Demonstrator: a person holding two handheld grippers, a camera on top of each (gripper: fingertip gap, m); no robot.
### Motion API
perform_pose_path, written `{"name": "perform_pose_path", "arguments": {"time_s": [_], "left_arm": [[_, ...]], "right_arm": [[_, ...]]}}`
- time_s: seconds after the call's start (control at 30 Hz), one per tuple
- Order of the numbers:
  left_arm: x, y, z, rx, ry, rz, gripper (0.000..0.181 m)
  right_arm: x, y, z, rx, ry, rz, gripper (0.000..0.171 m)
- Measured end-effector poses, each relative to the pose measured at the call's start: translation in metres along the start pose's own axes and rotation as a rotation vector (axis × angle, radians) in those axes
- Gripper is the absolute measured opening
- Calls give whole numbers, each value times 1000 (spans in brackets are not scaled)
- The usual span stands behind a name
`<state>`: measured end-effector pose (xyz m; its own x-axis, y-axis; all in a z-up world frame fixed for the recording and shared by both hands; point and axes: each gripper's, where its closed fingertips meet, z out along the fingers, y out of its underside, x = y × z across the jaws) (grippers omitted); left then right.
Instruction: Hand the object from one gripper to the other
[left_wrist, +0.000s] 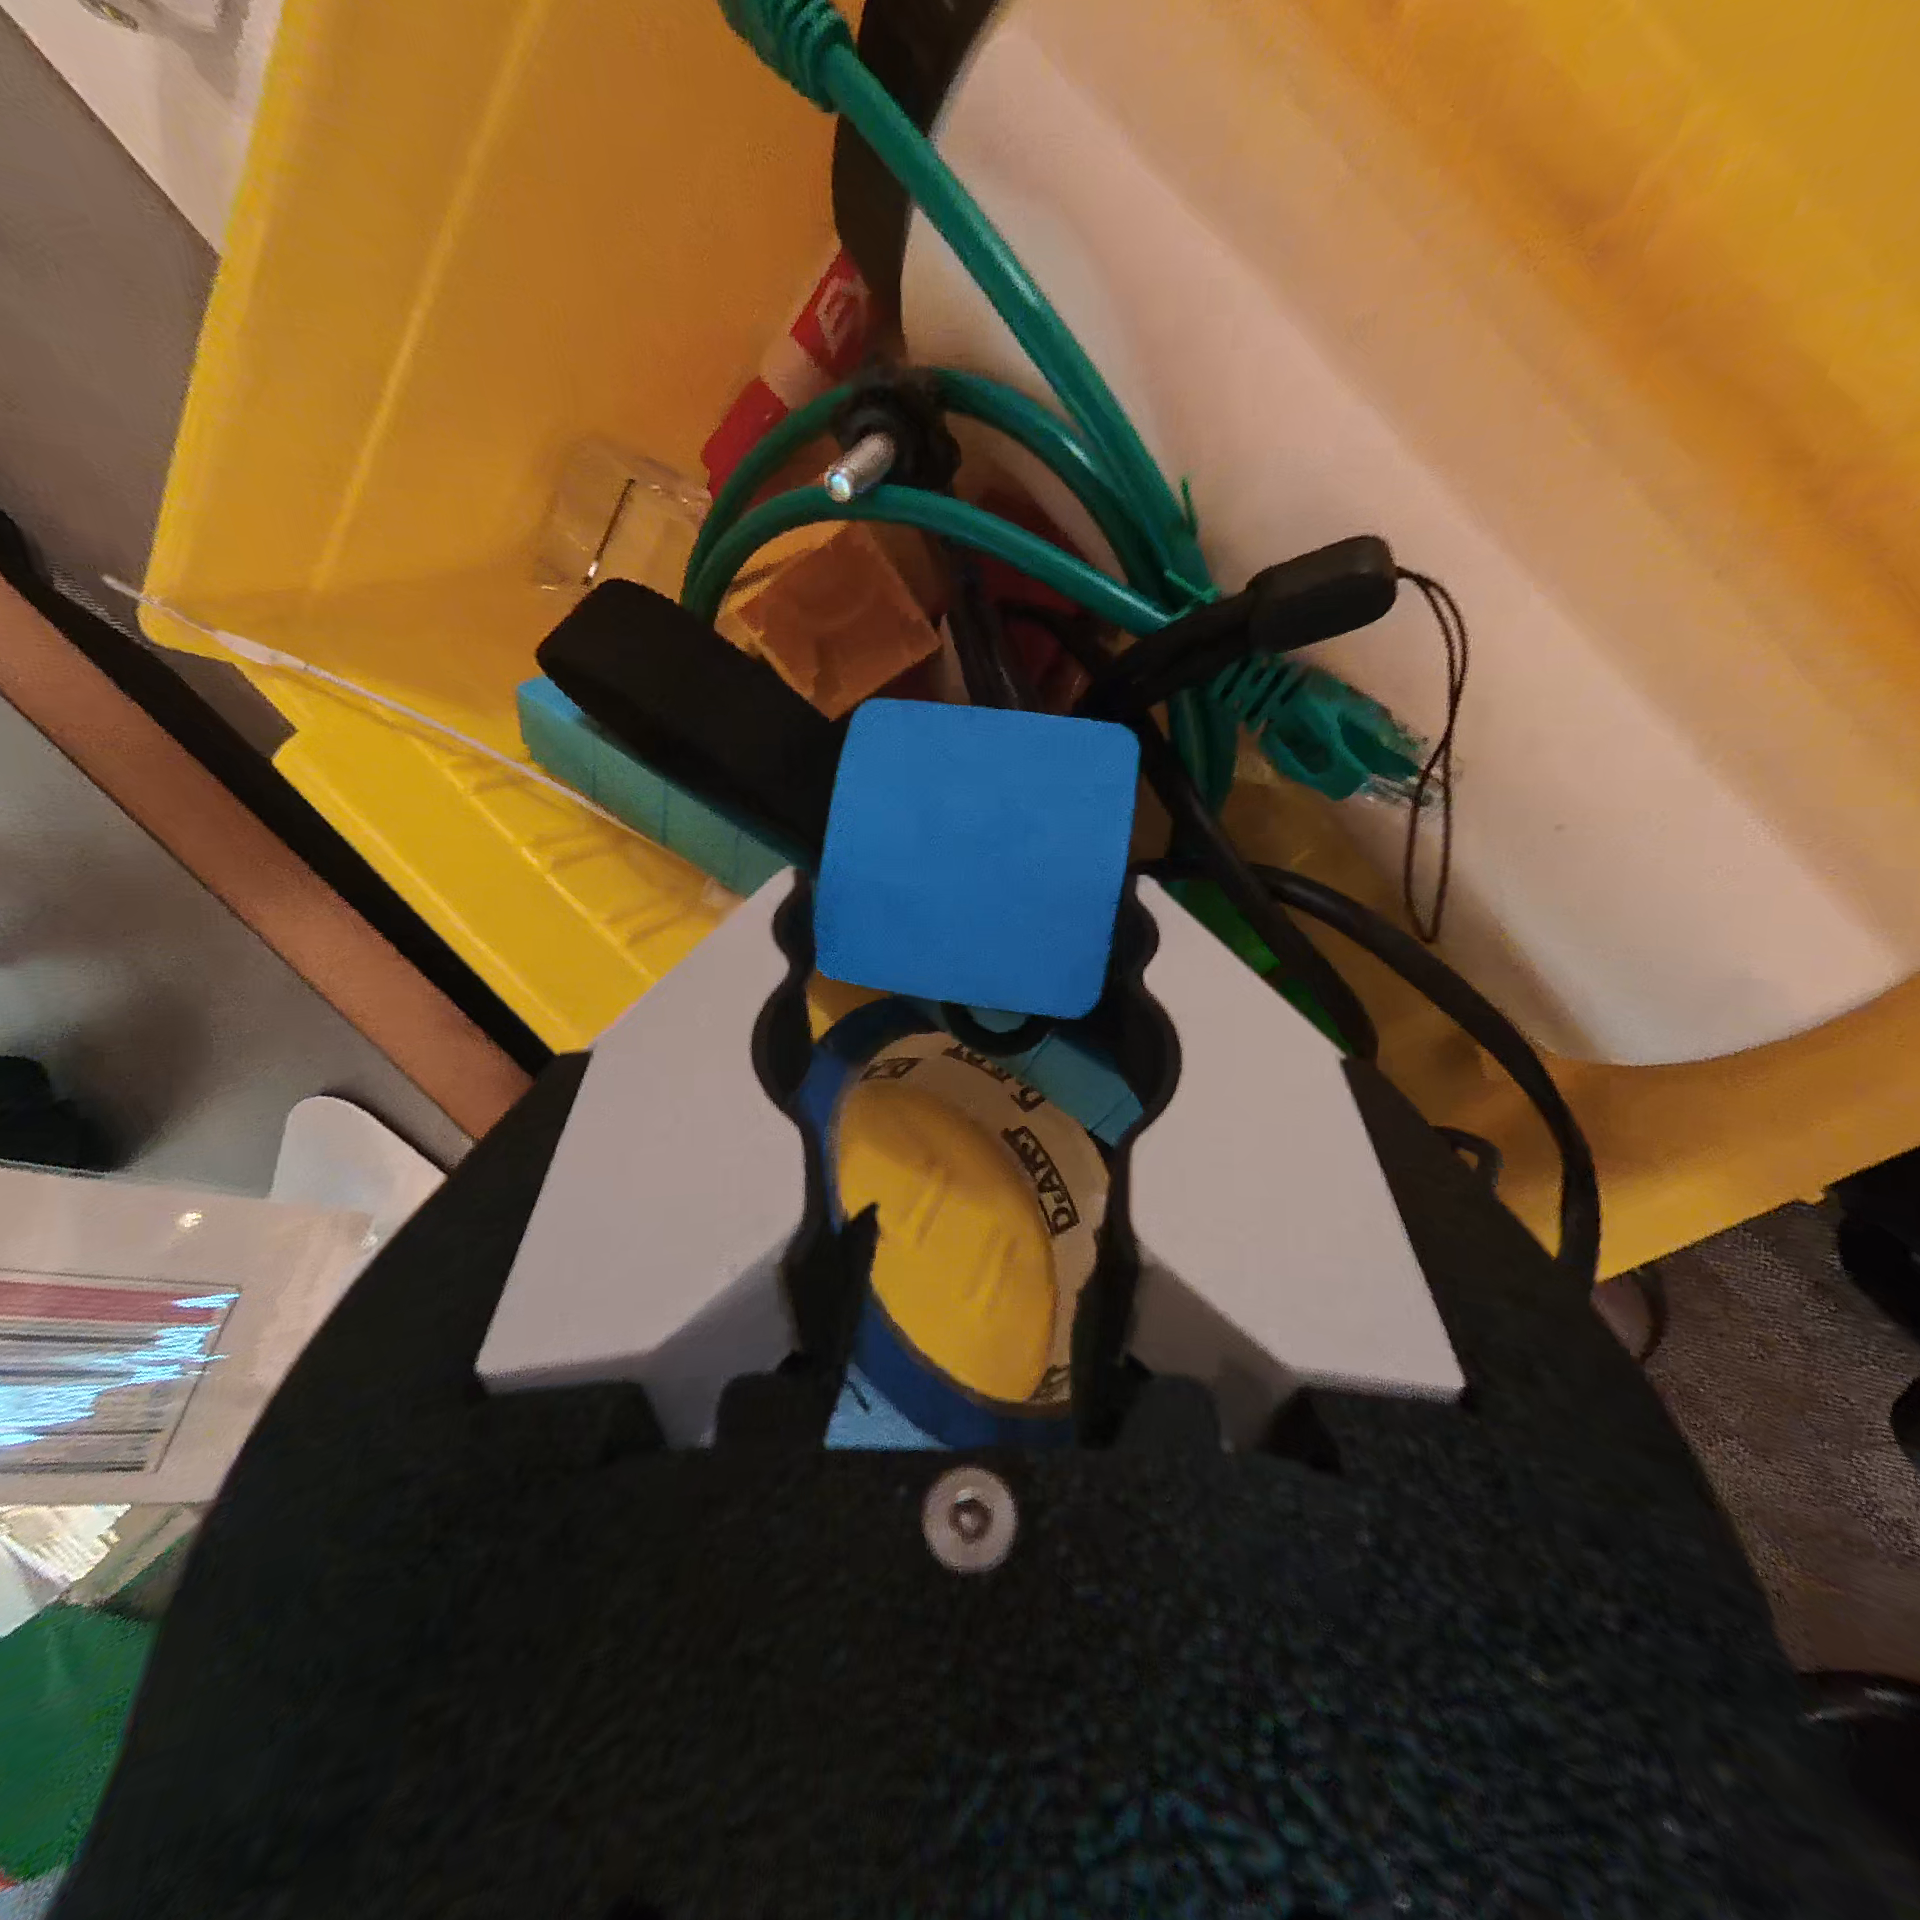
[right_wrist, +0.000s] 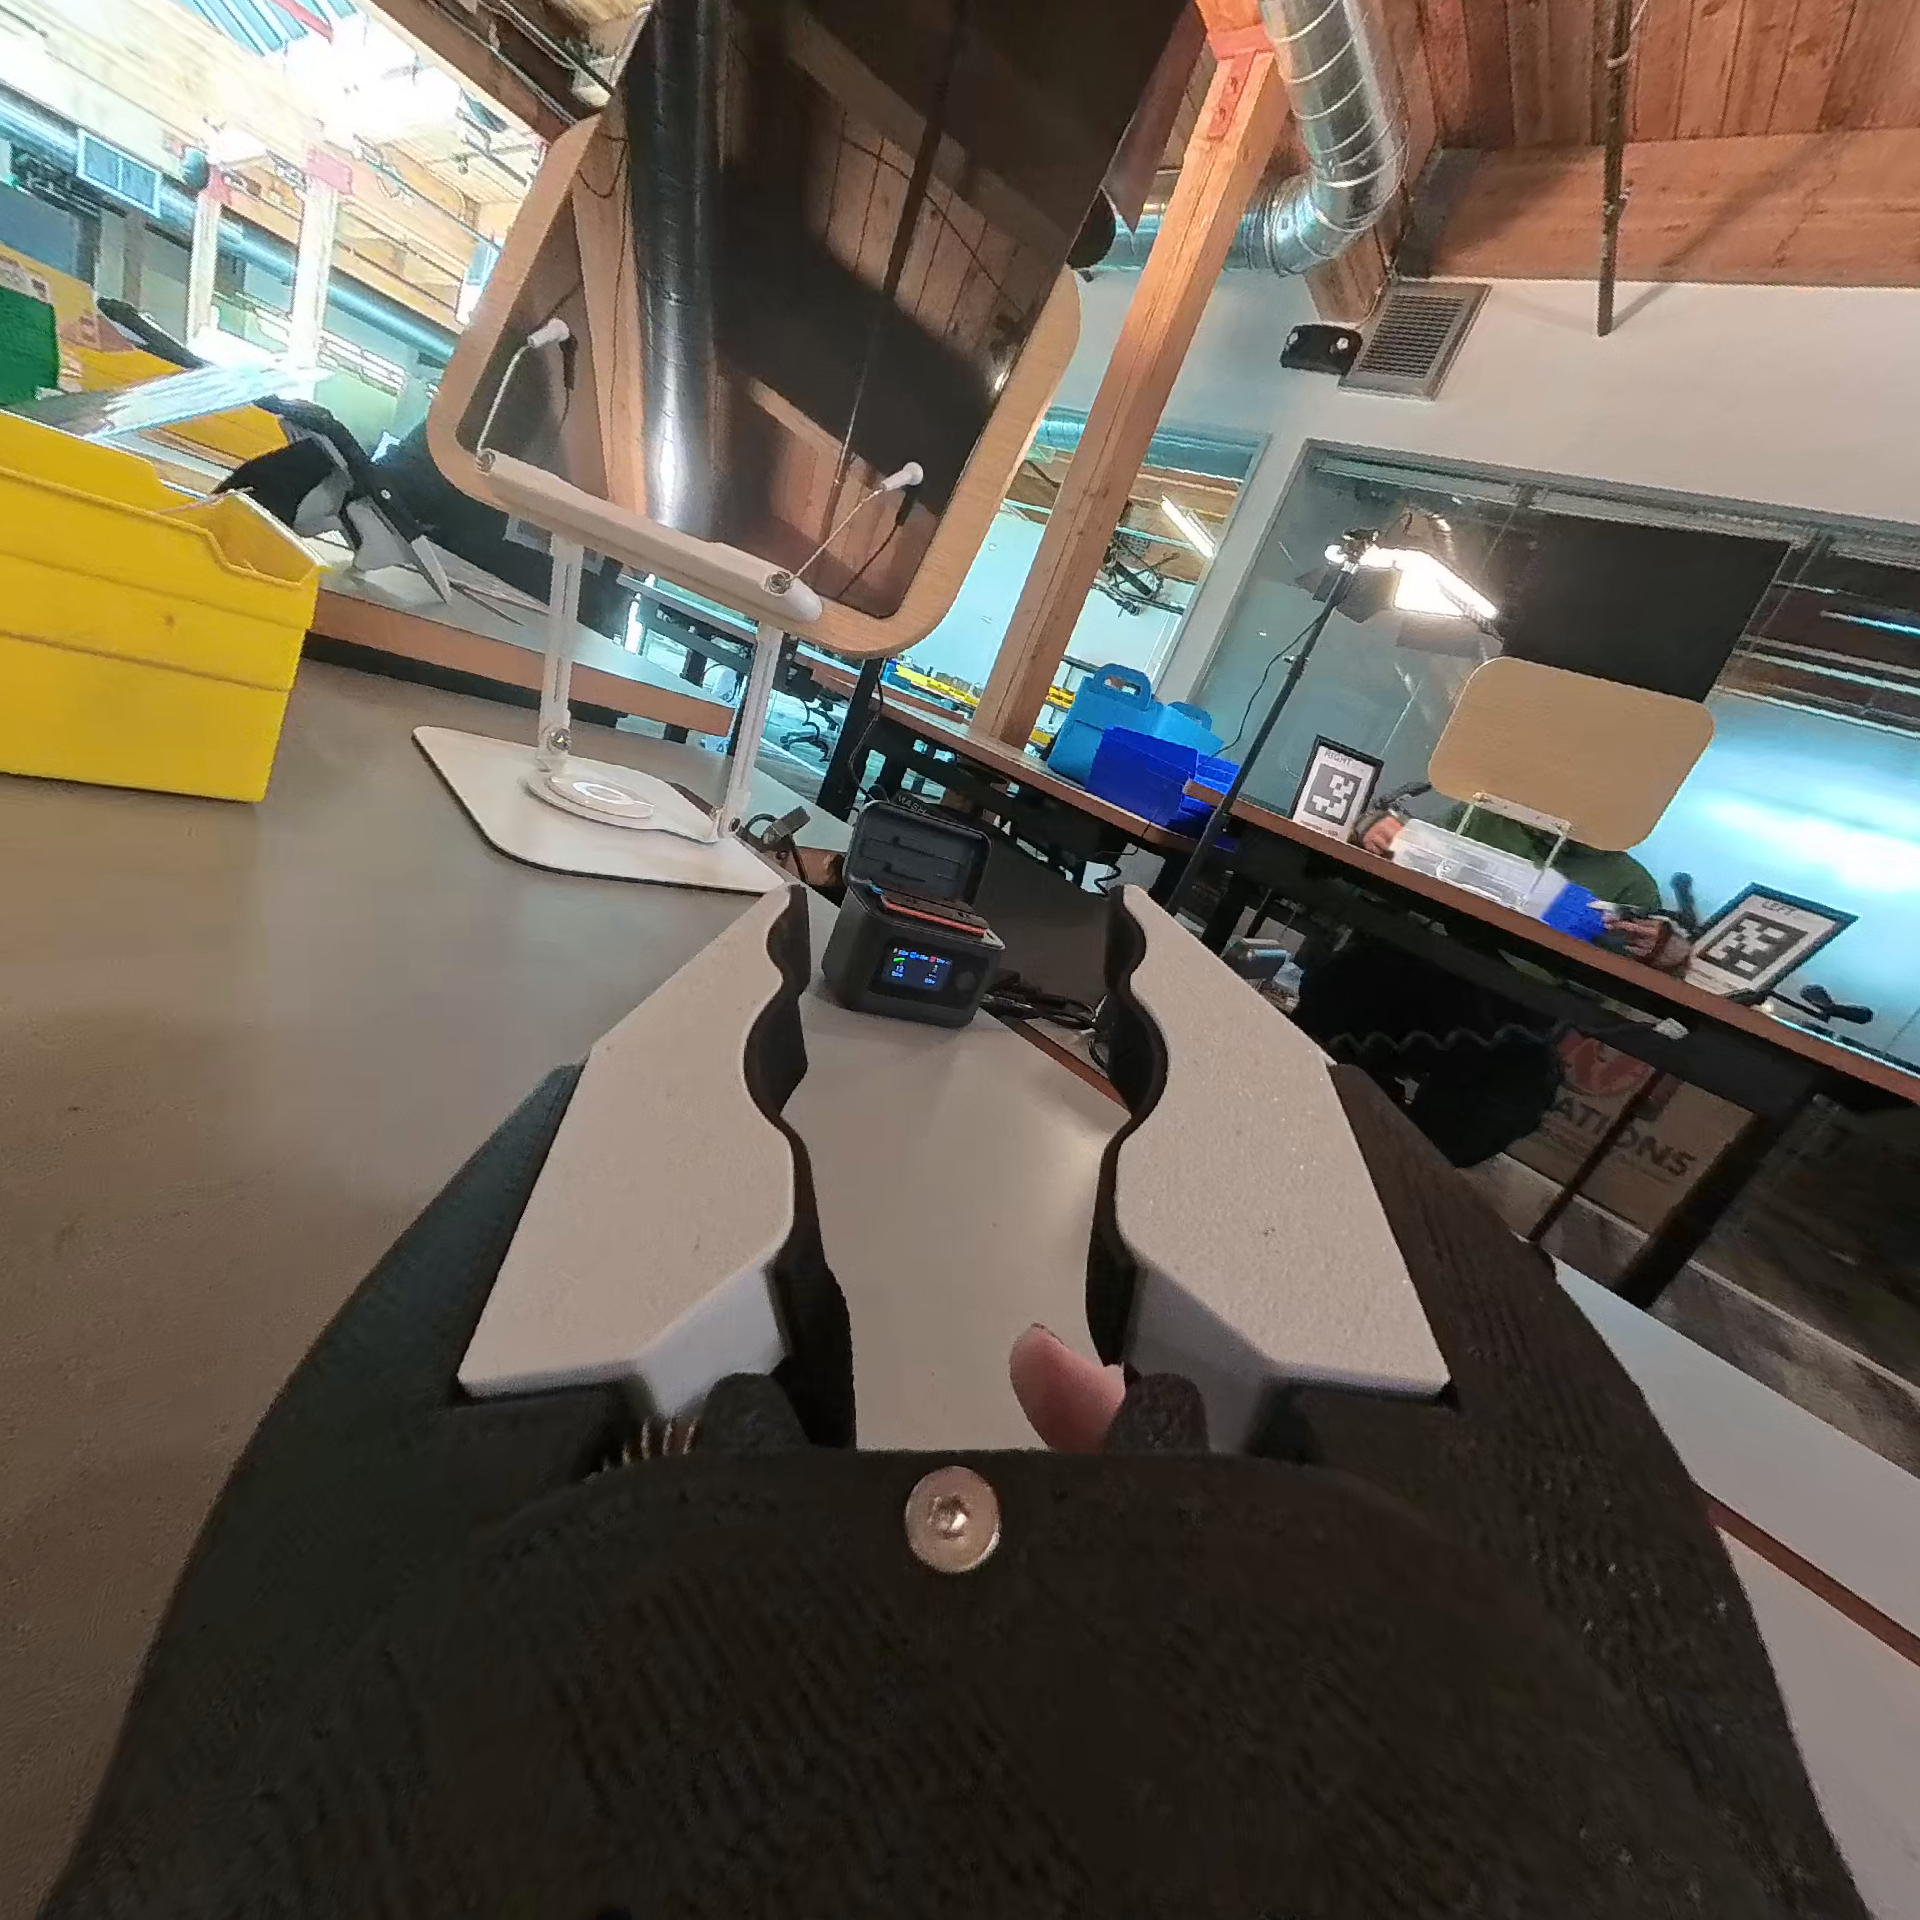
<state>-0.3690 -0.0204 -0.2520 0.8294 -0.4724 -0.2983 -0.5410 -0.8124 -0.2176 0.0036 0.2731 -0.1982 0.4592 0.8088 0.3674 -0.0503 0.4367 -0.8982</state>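
Over the yellow bin (left_wrist: 436, 343), the left gripper (left_wrist: 971, 904) pinches a blue cube (left_wrist: 977, 857); the right gripper (right_wrist: 956, 997), spread empty, faces elsewhere.

Showing on the left gripper (left_wrist: 971, 914) a wide body of rough black plastic, one silver hex screw (left_wrist: 969, 1523) sitting at its middle. Carrying two light grey fingers (left_wrist: 665, 1174) with flat tops, tapering toward the tips, black wavy pads lining their inner edges. Repeating the same build on the right gripper (right_wrist: 961, 914): black textured body, silver screw (right_wrist: 952, 1519), grey fingers (right_wrist: 665, 1174) edged with scalloped black pads. Peeking out near the right finger's base, a bare fingertip (right_wrist: 1065, 1392).
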Motion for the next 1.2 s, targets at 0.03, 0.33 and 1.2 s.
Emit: {"name": "perform_pose_path", "arguments": {"time_s": [0.03,0.33,1.2], "left_arm": [[0,0,-1,-8,-7,0,56],[1,-9,-27,-58,-185,103,55],[51,-211,-83,325,-451,305,55]], "right_arm": [[0,0,0,0,0,1,56],[-1,0,0,-2,-3,-5,56],[-15,1,-1,-15,-58,-72,55]]}}
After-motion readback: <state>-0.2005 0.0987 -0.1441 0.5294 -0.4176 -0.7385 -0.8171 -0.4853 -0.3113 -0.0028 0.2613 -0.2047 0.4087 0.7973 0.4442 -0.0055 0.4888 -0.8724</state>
